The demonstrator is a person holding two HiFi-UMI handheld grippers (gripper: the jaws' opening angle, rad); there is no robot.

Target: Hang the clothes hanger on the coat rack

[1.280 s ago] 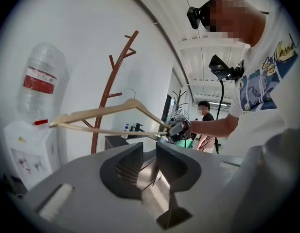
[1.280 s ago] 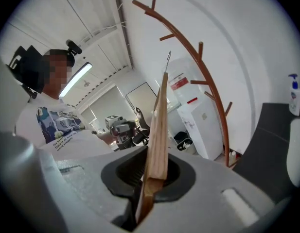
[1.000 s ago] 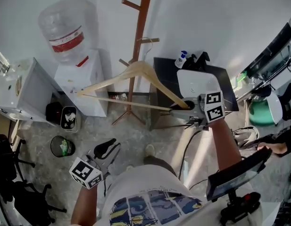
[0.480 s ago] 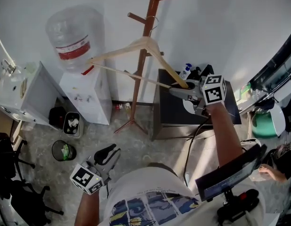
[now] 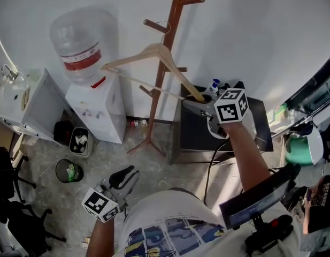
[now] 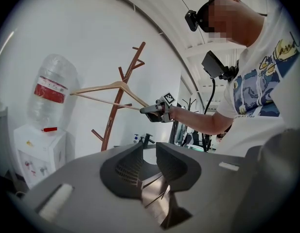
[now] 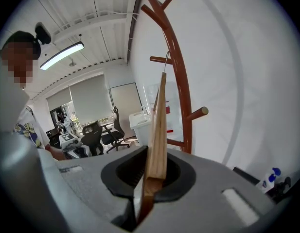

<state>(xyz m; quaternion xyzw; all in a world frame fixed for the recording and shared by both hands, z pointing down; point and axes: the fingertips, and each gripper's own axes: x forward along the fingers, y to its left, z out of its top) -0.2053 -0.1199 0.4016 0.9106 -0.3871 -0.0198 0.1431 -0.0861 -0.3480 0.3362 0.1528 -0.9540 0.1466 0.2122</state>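
The wooden clothes hanger [image 5: 154, 55] is in the air against the coat rack [image 5: 166, 63]. Its wire hook [image 5: 163, 24] sits just beside an upper peg, not over it as far as I can tell. My right gripper [image 5: 201, 98] clamps one arm tip, so the hanger reaches out from the jaws toward the rack. Held that far from the hook, it may swivel and slip past the peg. My left gripper [image 5: 123, 176] sits low, well away from the rack, jaws apart and empty.

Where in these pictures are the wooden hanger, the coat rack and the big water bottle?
wooden hanger [image 5: 130, 58]: head view, on the arm nearer the bottle
coat rack [image 5: 175, 15]: head view, on the upper trunk
water bottle [image 5: 76, 33]: head view, on its clear body
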